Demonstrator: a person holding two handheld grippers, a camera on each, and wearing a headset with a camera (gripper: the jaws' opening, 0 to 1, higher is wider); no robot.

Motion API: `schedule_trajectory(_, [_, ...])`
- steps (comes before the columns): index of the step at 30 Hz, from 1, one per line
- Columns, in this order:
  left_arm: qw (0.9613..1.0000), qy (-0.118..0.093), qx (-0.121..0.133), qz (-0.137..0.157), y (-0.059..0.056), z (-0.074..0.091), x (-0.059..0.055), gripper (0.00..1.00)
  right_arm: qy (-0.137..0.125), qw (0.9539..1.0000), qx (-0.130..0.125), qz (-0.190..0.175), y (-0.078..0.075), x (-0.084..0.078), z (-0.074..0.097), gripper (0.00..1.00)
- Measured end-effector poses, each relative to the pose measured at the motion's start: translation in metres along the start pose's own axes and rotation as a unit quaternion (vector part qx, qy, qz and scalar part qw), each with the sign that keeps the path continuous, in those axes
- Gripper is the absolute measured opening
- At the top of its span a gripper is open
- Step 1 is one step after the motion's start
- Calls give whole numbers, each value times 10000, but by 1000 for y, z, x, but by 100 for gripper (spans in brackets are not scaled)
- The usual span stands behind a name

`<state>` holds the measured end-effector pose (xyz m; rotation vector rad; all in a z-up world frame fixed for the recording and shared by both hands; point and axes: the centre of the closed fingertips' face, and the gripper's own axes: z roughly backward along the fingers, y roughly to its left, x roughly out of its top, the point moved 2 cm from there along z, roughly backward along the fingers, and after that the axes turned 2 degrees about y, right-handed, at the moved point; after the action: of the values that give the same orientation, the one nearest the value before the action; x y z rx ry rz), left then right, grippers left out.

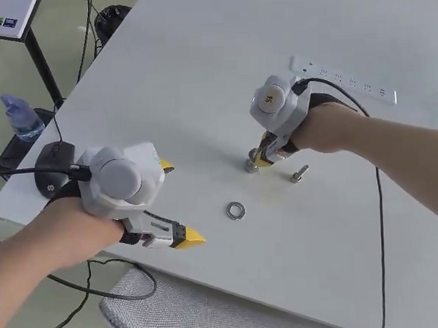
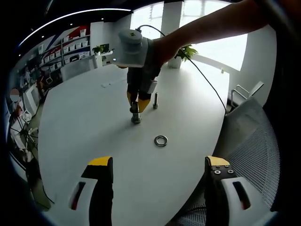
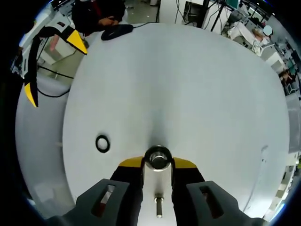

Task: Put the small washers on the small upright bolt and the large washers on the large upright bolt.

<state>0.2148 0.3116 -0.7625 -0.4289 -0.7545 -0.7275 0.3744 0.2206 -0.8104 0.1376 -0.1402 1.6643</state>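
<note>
Right now our right gripper has its jaws drawn narrow on a large washer, held flat at the top of the large bolt. That bolt stands upright, so by our reckoning the ring must travel straight down its vertical axis. The small bolt stands just beside it, towards our right wrist. Farther out, a loose washer lies flat on the table between our hands. Our left gripper hangs wide and empty, with that washer ahead of its jaws, so it seems the likelier hand for it.
</note>
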Motion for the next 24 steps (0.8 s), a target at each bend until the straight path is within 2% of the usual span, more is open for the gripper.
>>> schedule_trajectory(11, [10000, 69, 37, 54, 0, 2, -6, 79, 34, 9999, -83, 69, -2, -2, -14, 22])
schedule_trajectory(17, [9999, 101, 65, 82, 0, 5, -9, 79, 71, 9999, -57, 79, -8, -4, -25, 22])
schedule_trajectory(24, [9999, 74, 82, 126, 1, 6, -9, 79, 112, 9999, -40, 117, -7, -3, -30, 22])
